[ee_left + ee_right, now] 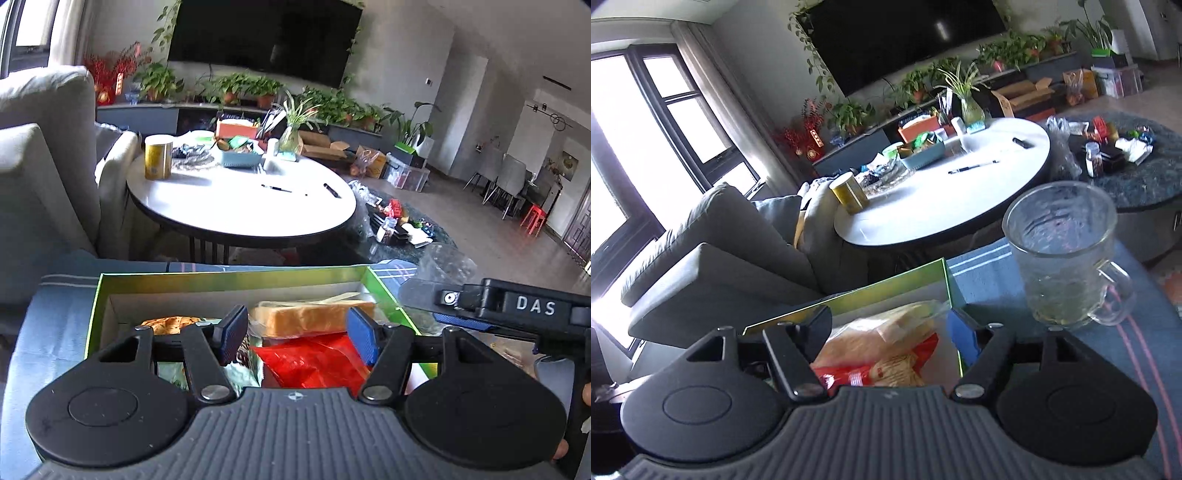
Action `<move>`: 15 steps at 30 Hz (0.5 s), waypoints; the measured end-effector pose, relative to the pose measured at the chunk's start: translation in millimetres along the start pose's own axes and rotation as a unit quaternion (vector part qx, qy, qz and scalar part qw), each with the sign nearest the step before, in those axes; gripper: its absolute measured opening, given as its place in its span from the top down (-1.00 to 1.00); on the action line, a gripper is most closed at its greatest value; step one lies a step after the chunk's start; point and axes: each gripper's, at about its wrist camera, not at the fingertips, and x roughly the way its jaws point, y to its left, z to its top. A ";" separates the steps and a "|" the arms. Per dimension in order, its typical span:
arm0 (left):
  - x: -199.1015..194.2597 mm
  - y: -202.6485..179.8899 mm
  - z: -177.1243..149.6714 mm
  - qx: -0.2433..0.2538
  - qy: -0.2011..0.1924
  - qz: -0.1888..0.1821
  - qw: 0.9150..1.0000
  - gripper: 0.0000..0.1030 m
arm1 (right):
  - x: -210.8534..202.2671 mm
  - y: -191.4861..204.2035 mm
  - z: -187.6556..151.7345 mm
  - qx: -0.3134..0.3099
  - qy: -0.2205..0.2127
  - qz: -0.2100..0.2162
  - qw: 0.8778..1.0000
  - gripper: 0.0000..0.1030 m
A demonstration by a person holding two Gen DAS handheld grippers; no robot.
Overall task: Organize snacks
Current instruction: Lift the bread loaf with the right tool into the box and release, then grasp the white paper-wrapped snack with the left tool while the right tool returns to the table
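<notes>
A green box [236,277] sits on a blue cloth and holds snacks: a wrapped loaf of bread [310,317], a red packet [317,362] and a golden pastry [170,325]. My left gripper [299,336] is open above the box, its fingers on either side of the bread and red packet. My right gripper [894,332] is open above the same green box [849,299], over the wrapped bread [886,328] and the red packet [842,376]. Its body also shows at the right of the left wrist view [517,306].
A glass mug [1063,258] stands on the blue cloth right of the box. Behind it are a white round table [240,206] with a yellow tin [158,157] and a blue basket, a grey sofa [40,166], and a dark low table [1137,173] with clutter.
</notes>
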 end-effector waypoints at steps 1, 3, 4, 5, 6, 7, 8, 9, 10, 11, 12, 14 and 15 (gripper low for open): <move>-5.7 -1.7 -0.7 0.003 -0.002 -0.003 1.000 -0.11 | -3.9 1.6 -1.1 -0.002 0.001 0.001 1.000 0.05; -19.7 -5.5 -3.6 0.006 -0.006 -0.007 1.000 -0.12 | -11.5 5.9 -4.7 -0.008 0.004 0.006 1.000 0.05; -27.7 -7.1 -5.6 0.007 -0.009 -0.008 1.000 -0.12 | -13.7 7.9 -5.6 -0.011 0.005 0.007 1.000 0.05; -34.9 -7.9 -7.0 0.007 -0.011 -0.009 1.000 -0.13 | -18.9 10.0 -8.2 -0.015 0.006 0.007 1.000 0.05; -41.6 -8.0 -8.6 0.005 -0.012 -0.009 1.000 -0.13 | -22.2 11.0 -10.3 -0.019 0.006 0.008 1.000 0.04; -50.9 -7.7 -11.0 0.001 -0.014 -0.009 1.000 -0.14 | -27.1 12.2 -13.1 -0.021 0.007 0.009 1.000 0.02; -58.3 -6.3 -12.6 -0.004 -0.016 -0.008 1.000 -0.16 | -29.9 13.4 -14.8 -0.024 0.009 0.009 1.000 0.00; -68.7 -4.6 -15.4 -0.012 -0.020 -0.007 1.000 -0.19 | -35.3 14.8 -18.1 -0.027 0.011 0.010 1.000 0.00; -78.3 -2.7 -18.5 -0.020 -0.026 -0.007 0.999 -0.20 | -41.3 16.7 -22.1 -0.031 0.013 0.010 0.999 0.00; -85.9 -0.3 -21.0 -0.026 -0.031 -0.007 0.999 -0.22 | -45.8 18.2 -26.2 -0.034 0.015 0.012 0.999 0.00; -95.8 1.1 -25.1 -0.031 -0.035 -0.007 0.999 -0.23 | -52.4 20.7 -31.5 -0.038 0.017 0.015 0.999 0.00; -113.8 3.5 -34.6 -0.033 -0.041 -0.008 0.999 -0.27 | -62.1 27.4 -42.4 -0.052 0.024 0.023 0.998 0.00; -122.5 3.9 -40.5 -0.031 -0.043 -0.005 0.999 -0.31 | -67.4 30.7 -48.6 -0.060 0.026 0.027 0.998 0.00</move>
